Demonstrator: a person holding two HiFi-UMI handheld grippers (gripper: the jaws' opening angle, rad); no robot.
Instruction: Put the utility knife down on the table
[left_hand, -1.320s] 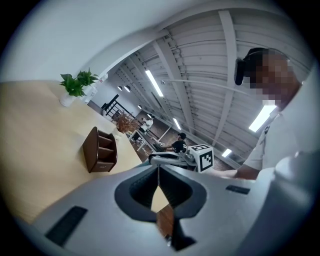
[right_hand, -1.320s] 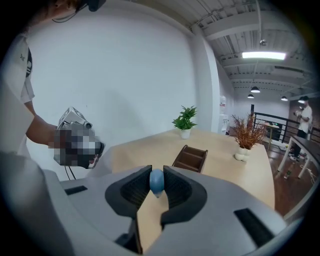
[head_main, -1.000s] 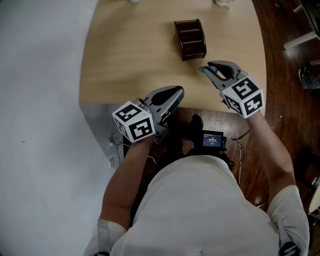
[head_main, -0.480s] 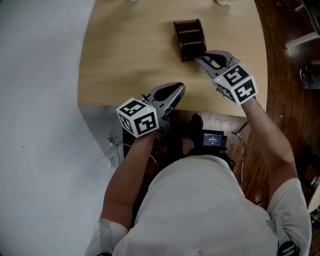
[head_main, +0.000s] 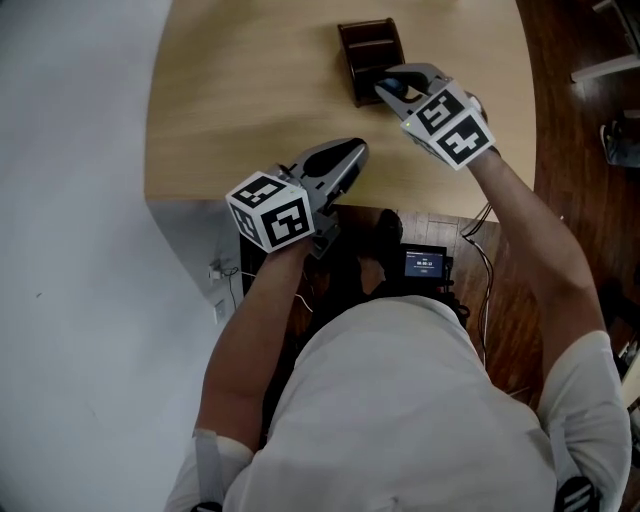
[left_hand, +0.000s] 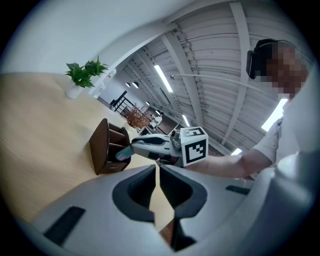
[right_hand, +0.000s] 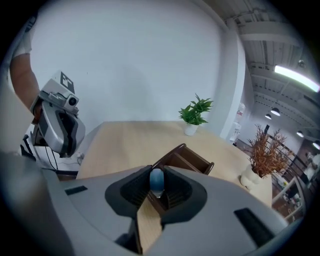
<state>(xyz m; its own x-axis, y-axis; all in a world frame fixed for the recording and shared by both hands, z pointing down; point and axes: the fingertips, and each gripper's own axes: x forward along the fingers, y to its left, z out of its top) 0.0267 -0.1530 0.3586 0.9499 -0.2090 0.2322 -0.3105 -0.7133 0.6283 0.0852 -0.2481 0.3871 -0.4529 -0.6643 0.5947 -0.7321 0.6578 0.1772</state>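
The wooden table (head_main: 230, 110) spreads out ahead of both sets of your fingers. Its pale top lies bare in front of your left fingertips.

A dark brown desk organizer (head_main: 362, 45) with open compartments stands just beyond your right fingertips. It is close enough that the head view does not show whether they touch.

Your right gripper (head_main: 388, 88) is closed on the utility knife (right_hand: 156, 181). The knife's blue body is clamped between the two pads, and its rounded end reaches forward past the fingertips toward the organizer. Your left gripper (head_main: 345, 165) hovers at the near table edge, well apart from the knife. Its fingers are pressed together with nothing between them.

The task looks unfinished, because the knife is held above the wood rather than lying on it. What seems to be left is to bring it down onto bare table beside the organizer and let your right fingers spread to free it.

No brand or label can be read on the knife or the organizer. The cubes on both grippers carry black-and-white square patterns, not words. A small screen (head_main: 425, 264) glows below the table edge, behind both sets of fingers and near your body, but its digits are too small to read.
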